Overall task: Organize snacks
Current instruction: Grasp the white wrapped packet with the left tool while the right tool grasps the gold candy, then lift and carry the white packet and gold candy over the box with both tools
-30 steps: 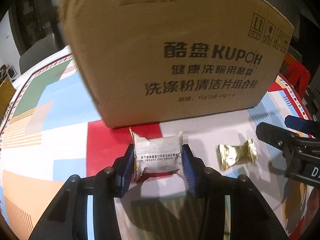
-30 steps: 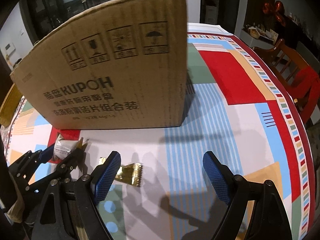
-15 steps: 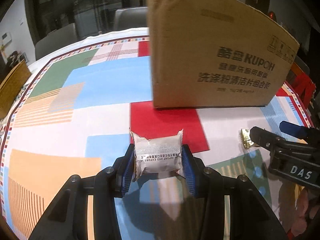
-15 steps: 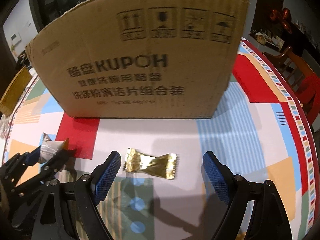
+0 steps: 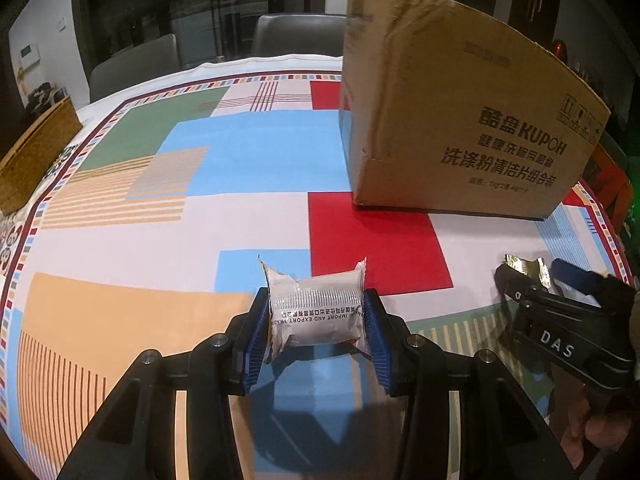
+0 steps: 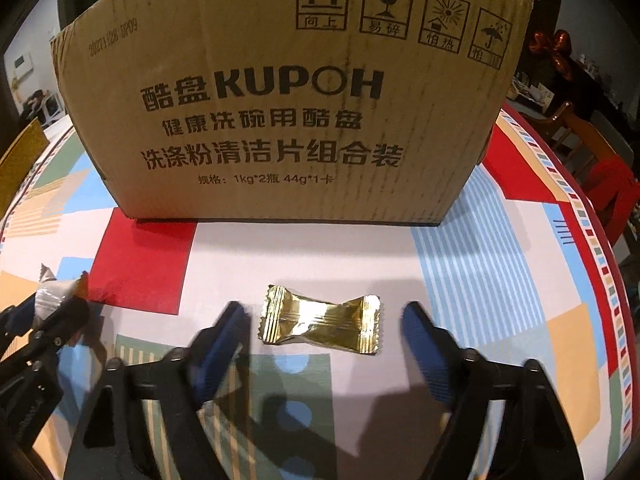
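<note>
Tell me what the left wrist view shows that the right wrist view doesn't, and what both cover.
Left wrist only: the left tongs clamped on the silver snack pack, and grey chairs behind the table.

Right wrist only: the whole gold candy lying on the tablecloth between the right tongs, whose jaws have just been closing without touching it; also the box's handling symbols.

Both: the cardboard box, the patterned tablecloth, and a partial view of the other tongs.

Dim indoor light falls from above, casting soft dark shadows on the colourful patterned table (image 6: 480,264) under each claw. The gold foil candy wrapper (image 6: 320,325) glints. Fisheye bending curves the edges; corners go black.
</note>
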{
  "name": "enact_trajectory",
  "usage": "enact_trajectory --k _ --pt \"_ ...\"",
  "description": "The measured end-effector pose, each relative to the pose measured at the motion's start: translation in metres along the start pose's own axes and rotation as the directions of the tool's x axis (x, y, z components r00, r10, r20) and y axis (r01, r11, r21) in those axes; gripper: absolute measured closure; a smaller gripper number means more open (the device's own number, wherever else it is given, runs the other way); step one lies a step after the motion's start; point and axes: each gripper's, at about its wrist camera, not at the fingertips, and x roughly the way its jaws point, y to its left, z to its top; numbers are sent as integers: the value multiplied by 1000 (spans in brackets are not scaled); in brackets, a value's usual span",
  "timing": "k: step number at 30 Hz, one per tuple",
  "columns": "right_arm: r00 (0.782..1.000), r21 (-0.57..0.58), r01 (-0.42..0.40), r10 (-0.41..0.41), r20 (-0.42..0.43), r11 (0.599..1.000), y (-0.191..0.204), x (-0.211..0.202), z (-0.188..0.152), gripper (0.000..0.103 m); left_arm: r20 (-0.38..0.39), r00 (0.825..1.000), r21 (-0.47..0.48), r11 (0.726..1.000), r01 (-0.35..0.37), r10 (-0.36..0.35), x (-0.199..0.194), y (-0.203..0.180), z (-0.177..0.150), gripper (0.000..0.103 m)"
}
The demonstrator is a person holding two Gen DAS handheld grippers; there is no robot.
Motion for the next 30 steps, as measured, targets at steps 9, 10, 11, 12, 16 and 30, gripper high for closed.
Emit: enact_trajectory --k 9,10,11,12,16,30 --pt "999 0 -19 19 43 1000 10 -10 -8 66 3 1000 -12 1000 3 -3 -5 3 -2 59" --pt "999 0 -21 21 43 1000 10 -10 -8 68 4 1000 -12 1000 3 -3 -5 3 -2 59" --pt "999 2 -22 22 45 1000 10 -10 -8 69 7 1000 -12 1000 2 -2 -7 3 -1 59" --pt "999 5 -26 25 46 1000 9 -11 -8 71 8 1000 -12 1000 2 -2 -7 3 -1 59" --pt "998 17 -41 40 52 999 10 -18 -9 76 18 1000 -6 1000 1 -1 -12 0 0 59" --pt "989 8 -83 82 120 997 -3 -57 -2 90 62 998 14 1000 7 -8 -37 -16 9 59"
